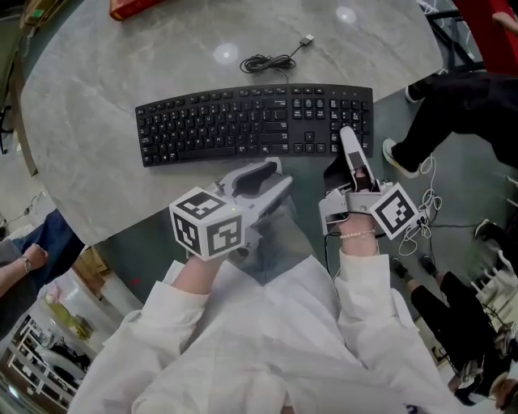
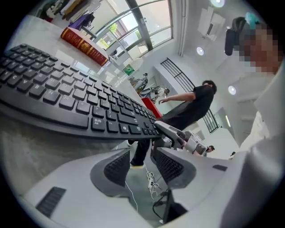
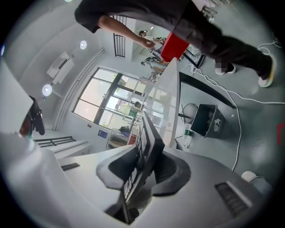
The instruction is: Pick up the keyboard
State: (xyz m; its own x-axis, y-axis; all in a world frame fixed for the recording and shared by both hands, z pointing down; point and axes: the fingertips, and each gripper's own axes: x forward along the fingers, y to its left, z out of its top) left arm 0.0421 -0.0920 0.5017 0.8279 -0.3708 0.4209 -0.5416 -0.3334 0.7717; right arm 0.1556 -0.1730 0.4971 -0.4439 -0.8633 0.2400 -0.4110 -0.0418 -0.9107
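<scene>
Sleeves, white, fill the bottom of the head view. Beyond them the keyboard lies flat on the table, close to the near edge, its cable coiled behind it. Left gripper sits just short of the keyboard's front edge. Right gripper reaches onto the keyboard's right end. A red book lies at the far edge; no title can be read. The marker cubes carry square patterns only.

Left gripper view: jaws stand apart with nothing between the pads. The keyboard's edge runs just past the tips. Key legends are too small to read, and the book's gold lettering is blurred.

Right gripper view: jaws closed most of the way, the keyboard's edge between them and both pads apparently pressed on it. A dark bin on the floor shows a white logo, not legible.

Progress, as judged: one end gripped, the left side not yet taken, the keyboard not lifted. Left to do: close the left jaws and raise it.
</scene>
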